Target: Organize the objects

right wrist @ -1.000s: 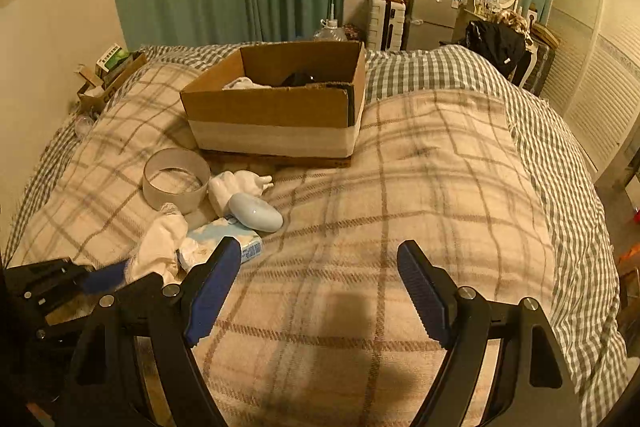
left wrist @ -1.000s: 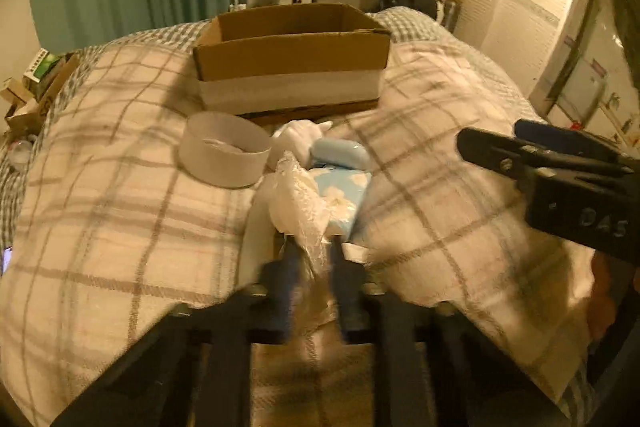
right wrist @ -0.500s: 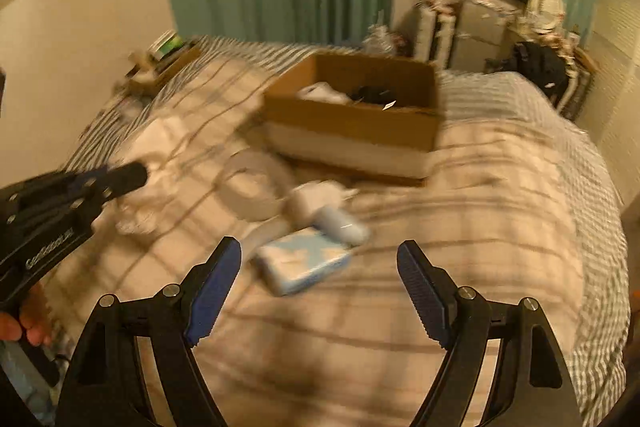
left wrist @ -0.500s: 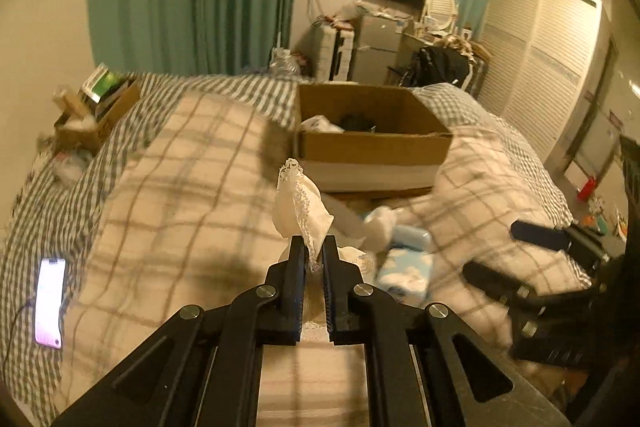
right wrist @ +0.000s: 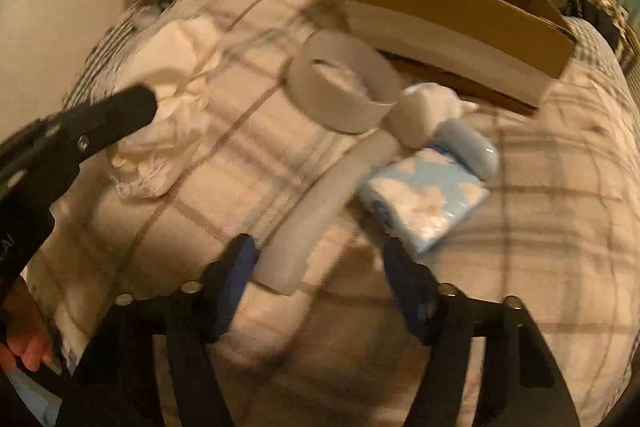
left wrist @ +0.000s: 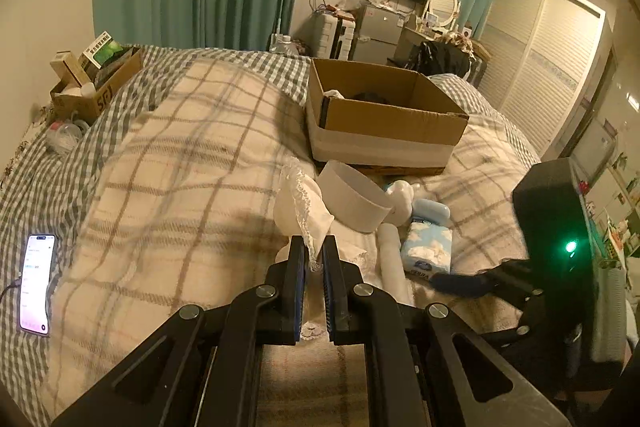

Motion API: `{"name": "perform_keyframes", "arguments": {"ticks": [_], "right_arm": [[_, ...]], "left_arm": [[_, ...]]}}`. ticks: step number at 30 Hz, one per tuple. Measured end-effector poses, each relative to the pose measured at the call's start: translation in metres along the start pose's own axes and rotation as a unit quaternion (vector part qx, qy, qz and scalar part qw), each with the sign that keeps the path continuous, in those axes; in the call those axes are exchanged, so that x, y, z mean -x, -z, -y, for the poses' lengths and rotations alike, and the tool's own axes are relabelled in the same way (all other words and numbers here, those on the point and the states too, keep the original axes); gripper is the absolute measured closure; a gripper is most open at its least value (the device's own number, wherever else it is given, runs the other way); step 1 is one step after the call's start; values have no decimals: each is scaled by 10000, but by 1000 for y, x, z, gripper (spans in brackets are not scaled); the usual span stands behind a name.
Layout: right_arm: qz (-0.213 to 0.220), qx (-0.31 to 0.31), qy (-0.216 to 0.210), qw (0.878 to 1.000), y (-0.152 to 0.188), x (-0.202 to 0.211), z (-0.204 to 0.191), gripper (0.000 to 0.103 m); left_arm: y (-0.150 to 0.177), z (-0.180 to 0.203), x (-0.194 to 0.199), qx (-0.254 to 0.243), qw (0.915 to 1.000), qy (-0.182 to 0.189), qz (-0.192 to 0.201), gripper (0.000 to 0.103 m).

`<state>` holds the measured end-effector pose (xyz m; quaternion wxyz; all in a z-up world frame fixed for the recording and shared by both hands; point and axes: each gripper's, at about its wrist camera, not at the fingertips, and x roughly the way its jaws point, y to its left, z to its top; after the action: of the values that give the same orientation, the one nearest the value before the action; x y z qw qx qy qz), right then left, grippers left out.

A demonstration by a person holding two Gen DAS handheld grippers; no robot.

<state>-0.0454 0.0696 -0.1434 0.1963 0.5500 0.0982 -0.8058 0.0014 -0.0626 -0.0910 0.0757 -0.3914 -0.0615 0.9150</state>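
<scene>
My left gripper (left wrist: 314, 251) is shut on a white lace-edged cloth (left wrist: 302, 207), held above the plaid bed; the cloth also shows in the right wrist view (right wrist: 168, 99). My right gripper (right wrist: 320, 259) is open and empty, low over a white tube (right wrist: 316, 203) that lies between its fingers' line. Beside the tube lie a blue tissue pack (right wrist: 424, 203), a pale blue case (right wrist: 468, 147), a white stuffed toy (right wrist: 424, 111) and a white ring-shaped band (right wrist: 340, 83). An open cardboard box (left wrist: 384, 115) stands behind them.
A phone (left wrist: 36, 283) lies lit on the bed's left edge. A small box of clutter (left wrist: 92, 79) sits at the far left by the wall. Curtains, a TV and wardrobe doors are beyond the bed.
My left gripper lifted the cloth off the pile and carried it left. My right gripper swung down and left toward the tube and tissue pack.
</scene>
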Motion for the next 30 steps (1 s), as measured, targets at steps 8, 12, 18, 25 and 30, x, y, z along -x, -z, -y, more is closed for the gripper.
{"name": "perform_keyframes", "arguments": {"ticks": [8, 12, 18, 25, 30], "right_arm": [[515, 361, 203, 9978, 7, 28, -14, 84], [1117, 544, 451, 9912, 12, 69, -13, 85], [1582, 619, 640, 9834, 2, 116, -1, 87], [2271, 813, 929, 9660, -31, 179, 21, 88], [2604, 722, 1063, 9569, -70, 208, 51, 88]], "left_arm": [[3, 1, 9, 145, 9998, 114, 118, 95], [3, 17, 19, 96, 9992, 321, 219, 95], [-16, 35, 37, 146, 9967, 556, 564, 95], [-73, 61, 38, -147, 9953, 661, 691, 95], [-125, 77, 25, -345, 9947, 422, 876, 95]]}}
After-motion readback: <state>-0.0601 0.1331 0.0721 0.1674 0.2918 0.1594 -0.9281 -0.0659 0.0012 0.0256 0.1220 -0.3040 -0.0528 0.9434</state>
